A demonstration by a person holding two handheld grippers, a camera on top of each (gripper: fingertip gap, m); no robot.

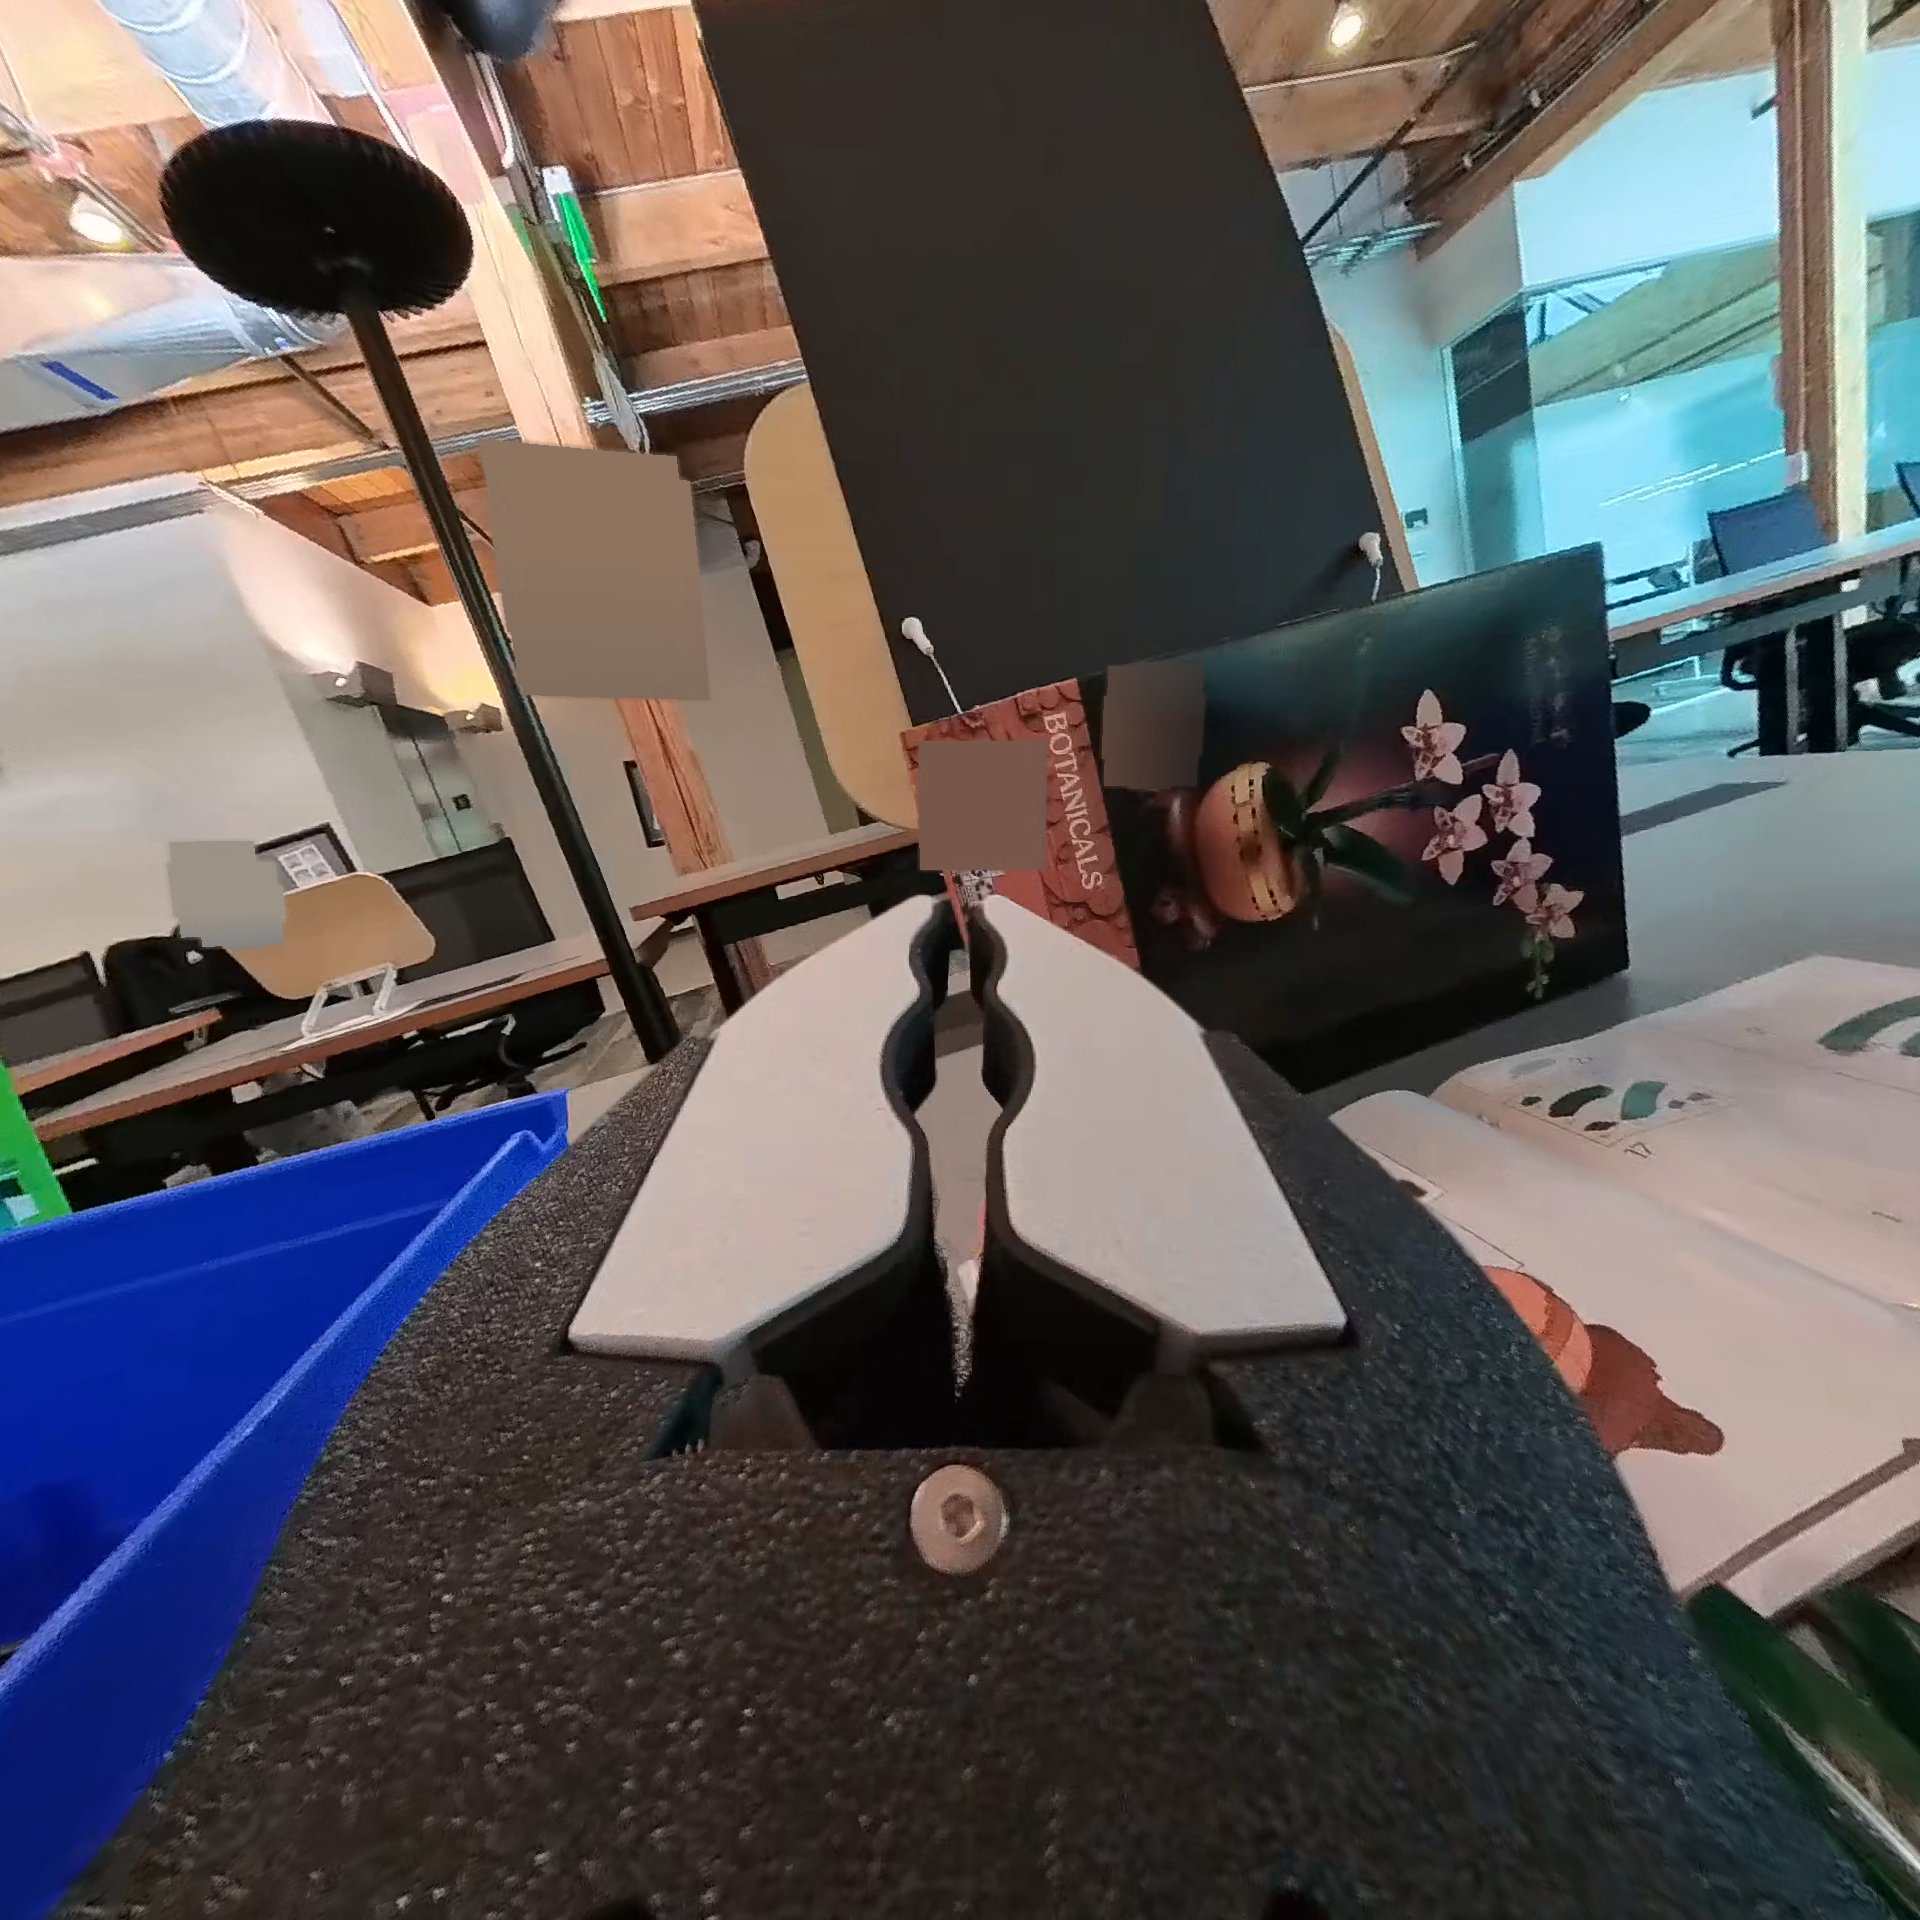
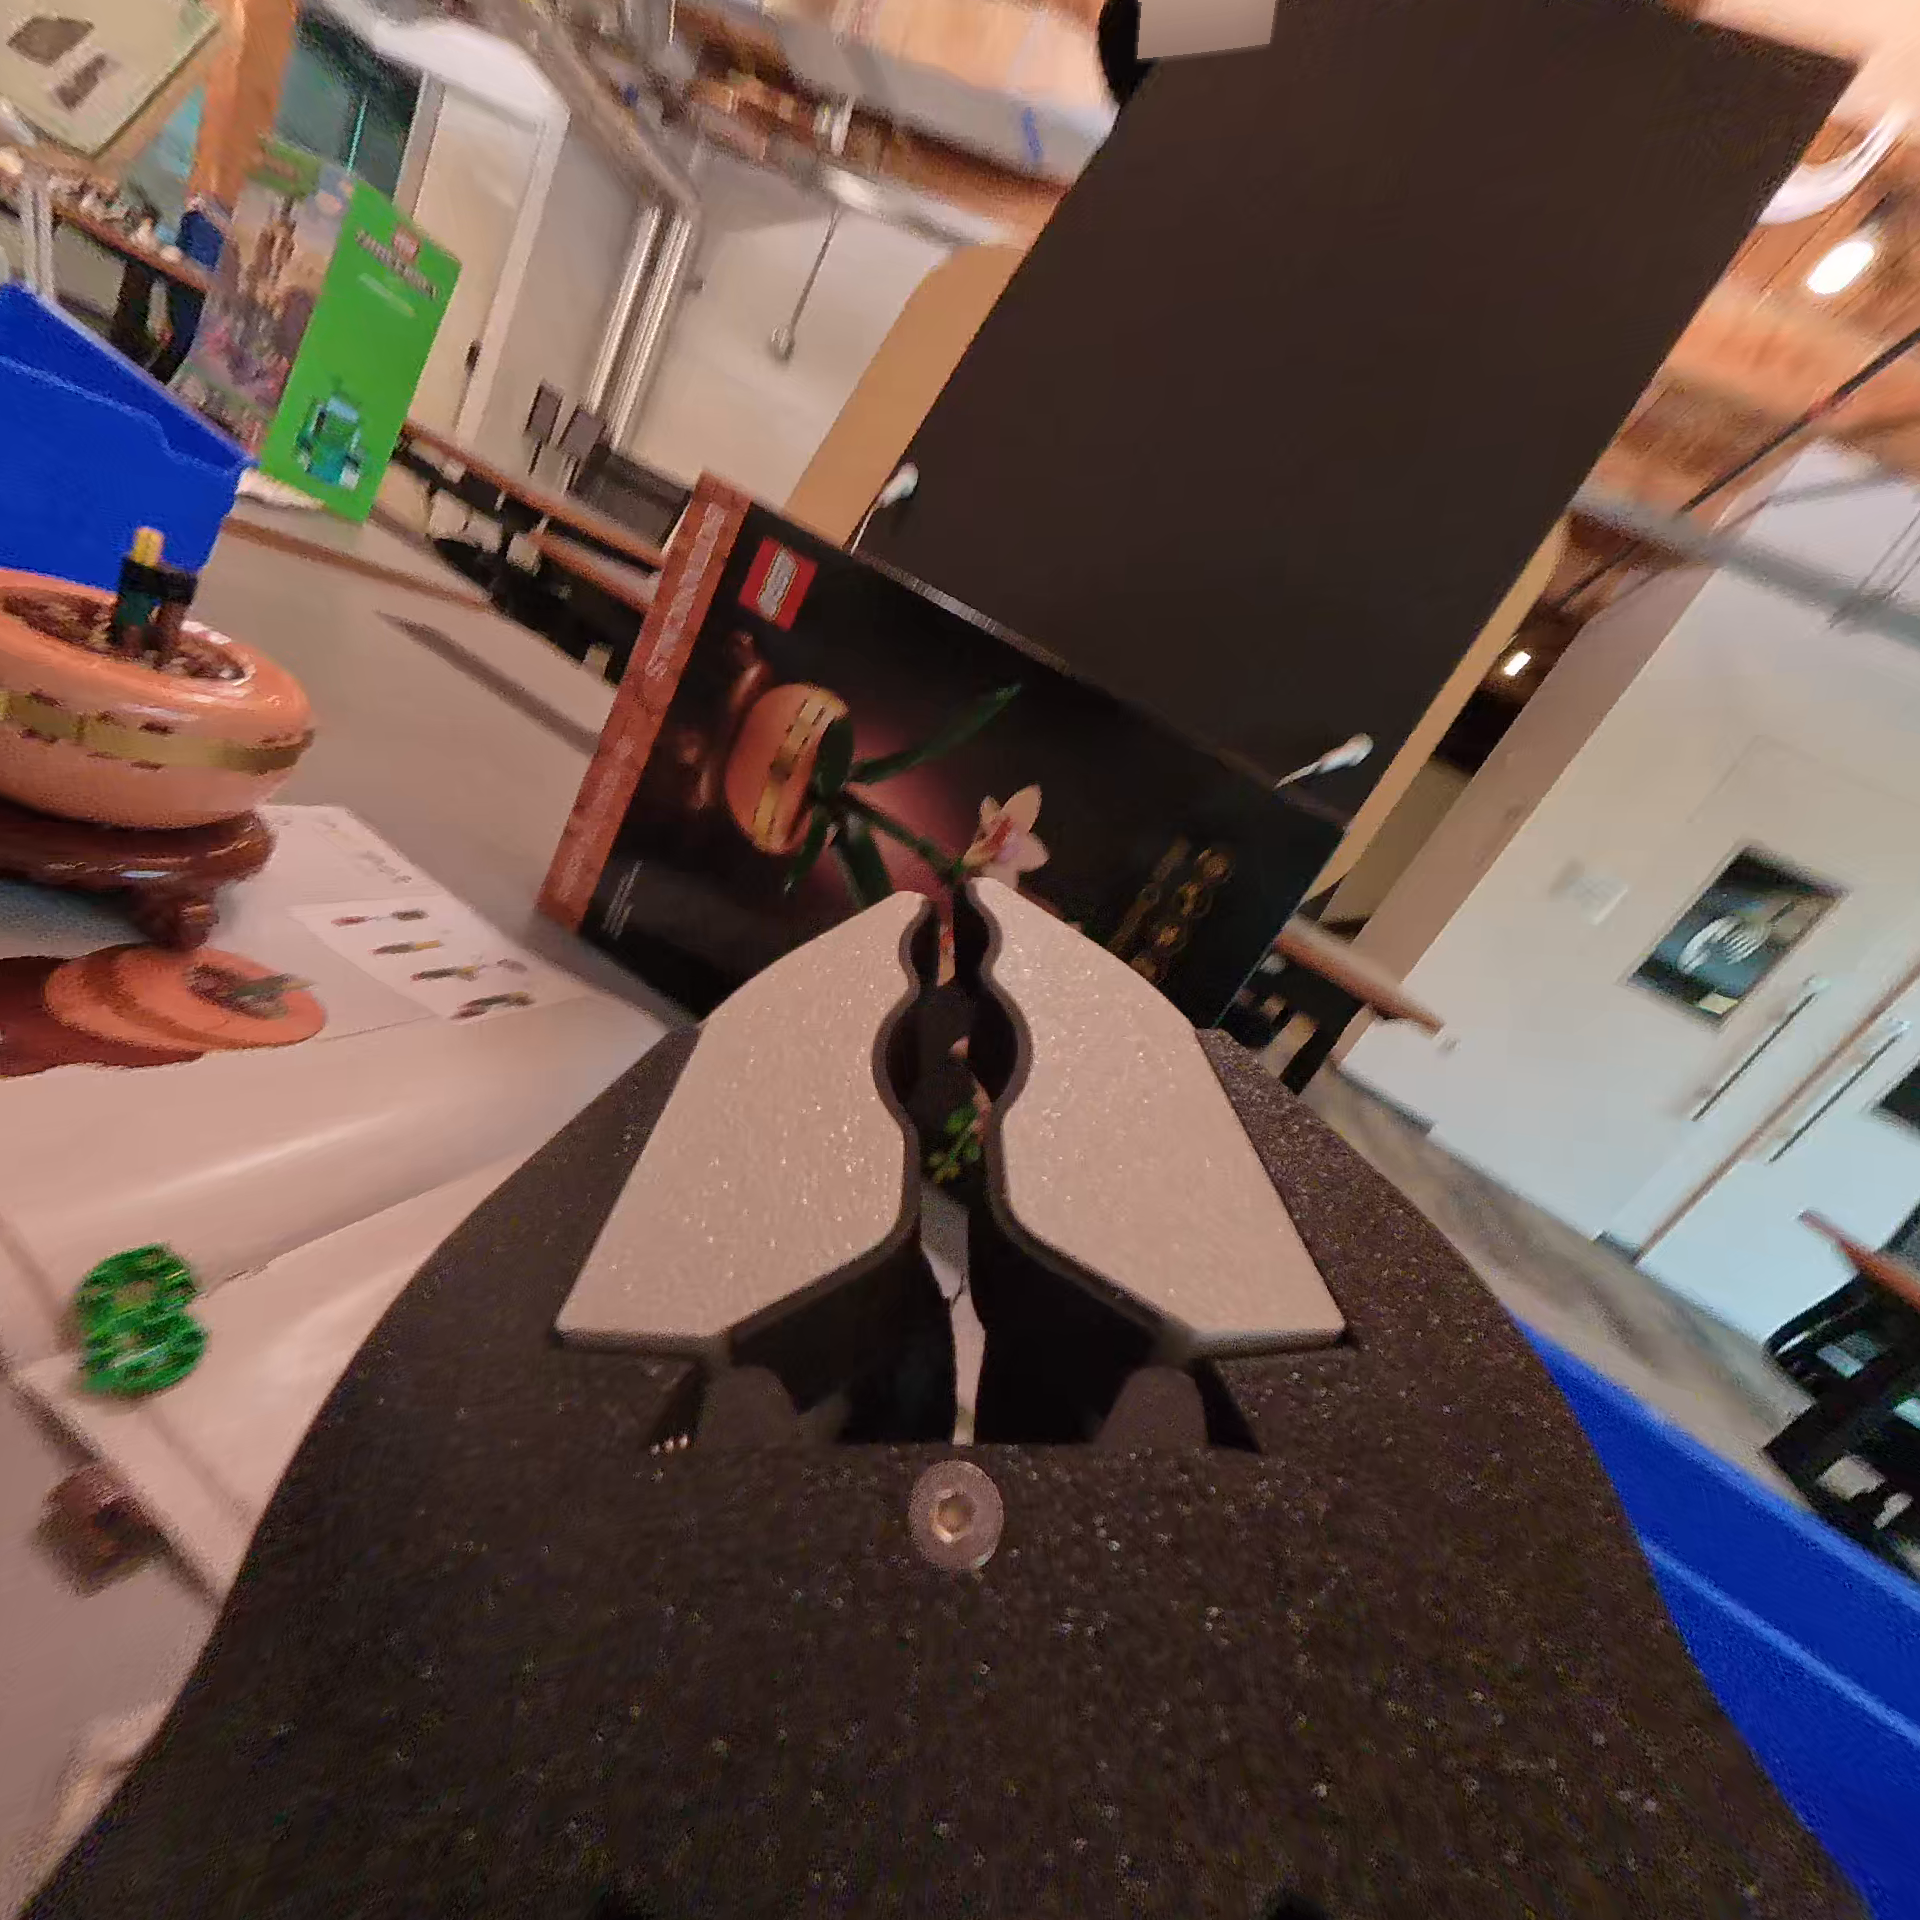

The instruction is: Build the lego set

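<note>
Landmark: the set box point(image 1: 1382, 831), standing upright on the grey surface point(image 1: 1766, 821) against a tall dark board point(image 1: 1039, 364), picture side facing the builder, likely kept up as a reference for the finished model.

Left gripper point(image 1: 961, 920): jaws together, only the wavy slit between them, nothing pinched that I can see. It is aimed at the box's near-left corner and raised off the surface, so it looks idle rather than working.

Right gripper point(image 2: 951, 904): jaws also closed with nothing visibly between them; the view is blurred, so a tiny part can't be ruled out. It points at the box front from the other side.

The lego build so far: an orange pot point(image 2: 145, 717) on a brown stand, with a short dark stem stub topped in yellow, left of the box in the right wrist view. It sits at the edge of the open instruction booklet point(image 2: 343, 1049), handy for checking the step. The booklet lies flat in front of the box, pages up.

A loose green piece point(image 2: 135, 1320) lies on the booklet, nearer the camera than the pot and well apart from the box; probably next to go on.

Blue bin point(image 1: 208, 1351) sits left of the box, close to the left gripper, likely parts storage. Its contents are hidden.

Judgement: early to mid build, with the pot done and the stem and flowers still to add.
</note>
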